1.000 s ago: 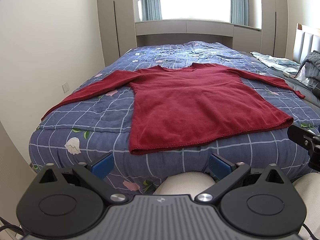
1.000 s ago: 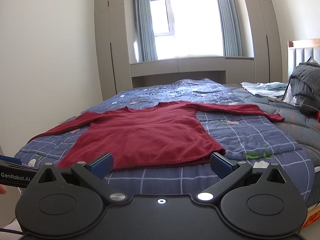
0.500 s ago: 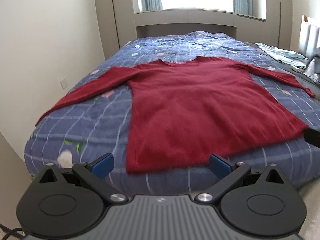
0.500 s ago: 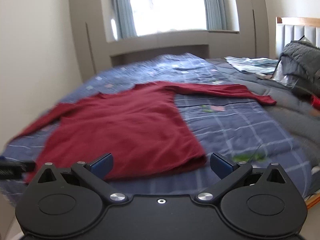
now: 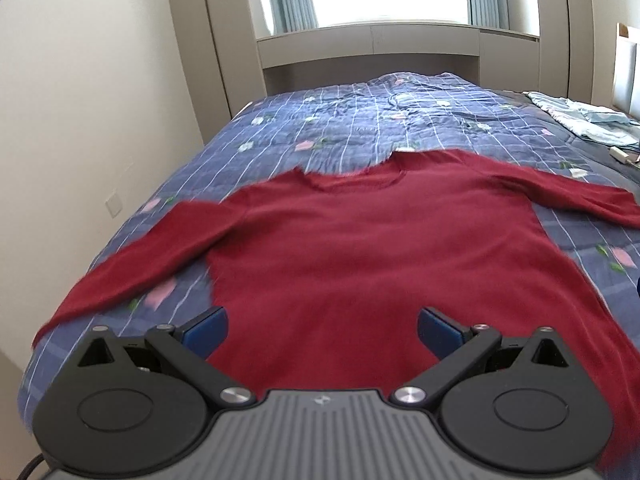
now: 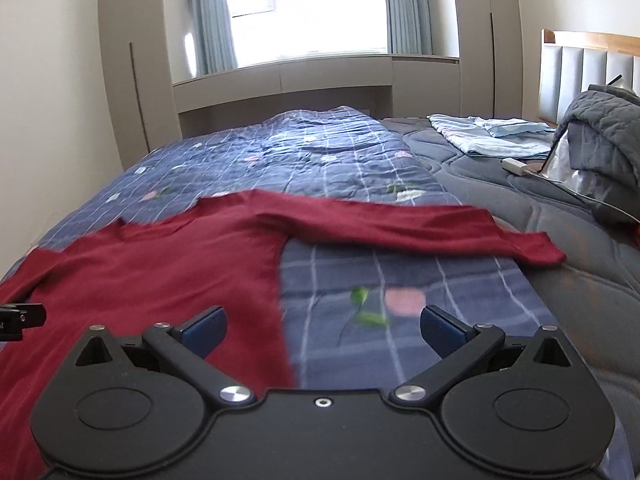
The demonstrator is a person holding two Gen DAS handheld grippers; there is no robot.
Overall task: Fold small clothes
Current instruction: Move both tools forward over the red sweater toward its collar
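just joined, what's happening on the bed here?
A person holds a gripper in each hand over a red long-sleeved sweater spread flat on the blue checked quilt, sleeves out to both sides. The left gripper hangs above the sweater's lower body, the right gripper above its right side edge. Both are open and hold nothing; no fold made yet.

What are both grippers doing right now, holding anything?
Left gripper: open, empty, over the red sweater.
Right gripper: open, empty.

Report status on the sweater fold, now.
Left hand-held gripper open, empty, over sweater body. Right hand-held gripper open, empty, at its side edge. Sweater flat, sleeves spread, unfolded. Nothing on it.
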